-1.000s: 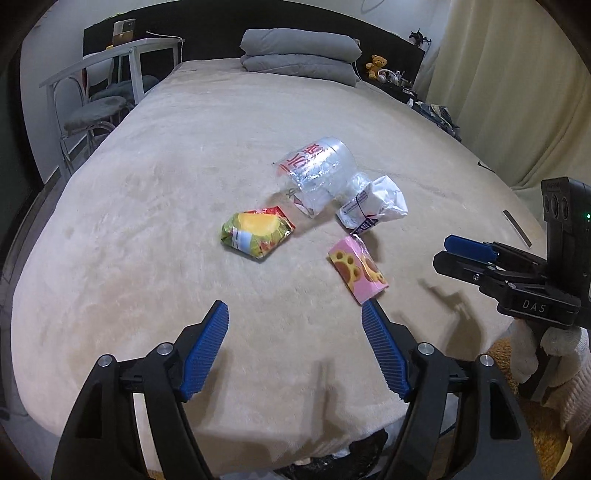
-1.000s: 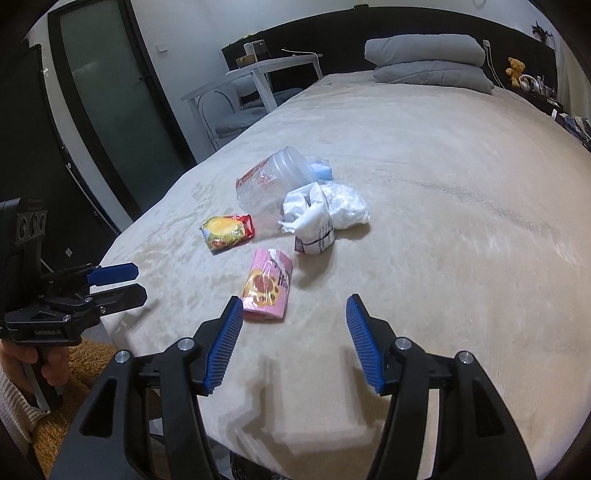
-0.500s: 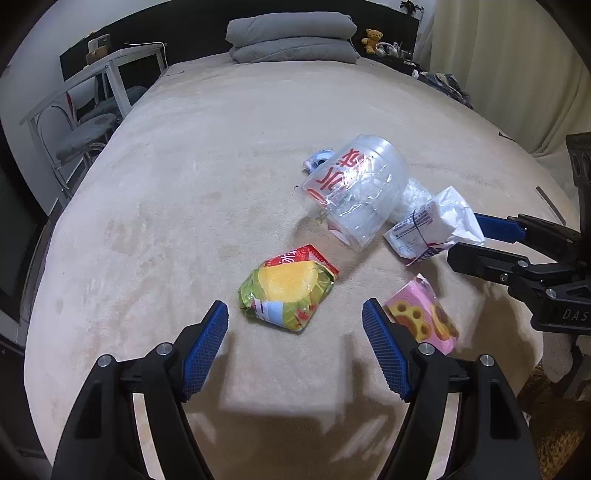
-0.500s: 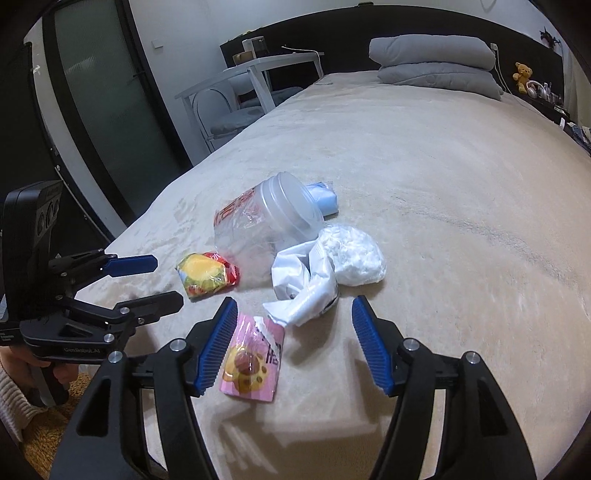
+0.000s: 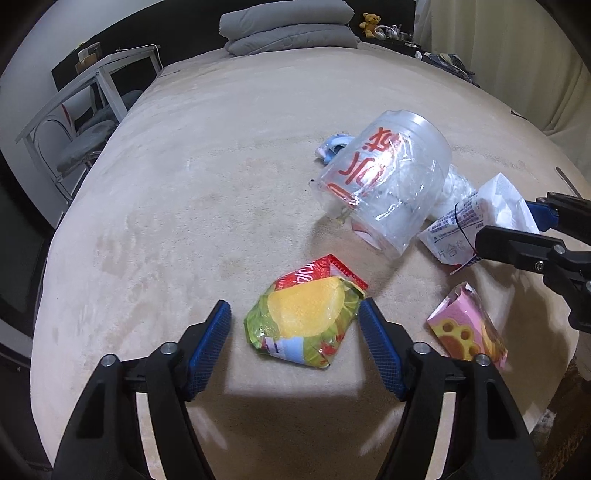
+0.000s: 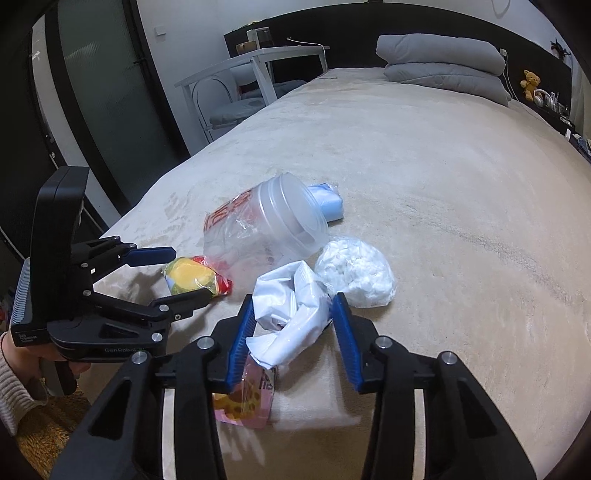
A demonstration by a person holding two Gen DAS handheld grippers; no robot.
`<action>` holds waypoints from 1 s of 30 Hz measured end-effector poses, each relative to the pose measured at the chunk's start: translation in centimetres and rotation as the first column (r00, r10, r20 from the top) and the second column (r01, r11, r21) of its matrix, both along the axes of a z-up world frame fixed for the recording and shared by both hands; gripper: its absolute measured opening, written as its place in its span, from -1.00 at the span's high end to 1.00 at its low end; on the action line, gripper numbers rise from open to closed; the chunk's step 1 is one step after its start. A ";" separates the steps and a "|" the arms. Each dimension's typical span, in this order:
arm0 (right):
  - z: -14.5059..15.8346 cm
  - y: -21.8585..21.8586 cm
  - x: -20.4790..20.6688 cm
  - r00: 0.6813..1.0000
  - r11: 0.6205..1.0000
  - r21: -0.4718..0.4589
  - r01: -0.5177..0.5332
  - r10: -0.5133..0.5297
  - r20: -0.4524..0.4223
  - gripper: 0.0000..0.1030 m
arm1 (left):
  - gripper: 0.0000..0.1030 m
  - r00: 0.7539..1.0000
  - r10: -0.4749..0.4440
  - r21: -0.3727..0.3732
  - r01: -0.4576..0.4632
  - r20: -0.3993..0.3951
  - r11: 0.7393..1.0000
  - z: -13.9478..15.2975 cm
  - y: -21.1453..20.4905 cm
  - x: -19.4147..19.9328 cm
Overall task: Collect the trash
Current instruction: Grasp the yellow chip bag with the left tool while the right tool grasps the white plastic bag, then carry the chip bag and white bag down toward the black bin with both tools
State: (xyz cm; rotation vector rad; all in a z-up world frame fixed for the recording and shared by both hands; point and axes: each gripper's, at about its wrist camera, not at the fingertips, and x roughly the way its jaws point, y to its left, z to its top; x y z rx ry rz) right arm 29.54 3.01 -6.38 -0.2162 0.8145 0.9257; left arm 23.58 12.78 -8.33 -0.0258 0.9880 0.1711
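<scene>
Trash lies on a beige bed [image 5: 184, 206]. My left gripper [image 5: 295, 314] is open with its fingers on either side of a green and yellow chip bag [image 5: 306, 325], also in the right wrist view [image 6: 192, 277]. My right gripper [image 6: 293, 310] is open around a crumpled white wrapper [image 6: 291, 314], also in the left wrist view [image 5: 476, 218]. A clear plastic jar with red print [image 5: 384, 184] lies on its side. A pink snack pack [image 5: 465, 328] lies near the bed's edge.
A white tissue wad in plastic [image 6: 354, 273] and a light blue packet [image 6: 328, 203] lie by the jar. Grey pillows [image 5: 288, 29] are at the headboard. A white desk and chair [image 5: 85, 122] stand left of the bed. Curtains [image 5: 517, 55] hang right.
Both grippers have moved forward and down. The chip bag now sits between my left fingers and the white wrapper between my right fingers. Both stay open.
</scene>
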 end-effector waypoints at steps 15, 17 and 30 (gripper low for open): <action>0.7 -1.4 -1.2 1.000 0.998 0.060 0.001 0.000 -0.018 0.19 | -0.04 1.000 0.010 -0.014 -0.010 0.029 1.000 0.6 0.5 -0.4; 0.8 -1.8 -1.4 1.000 0.998 0.068 0.005 -0.004 -0.022 0.19 | -0.04 0.999 0.013 -0.019 -0.012 0.043 1.000 1.0 0.5 -0.8; 1.5 -5.0 -3.1 0.999 0.993 0.110 0.032 -0.031 -0.013 0.19 | -0.04 0.991 0.036 -0.070 -0.027 0.127 0.997 2.9 -2.1 -4.6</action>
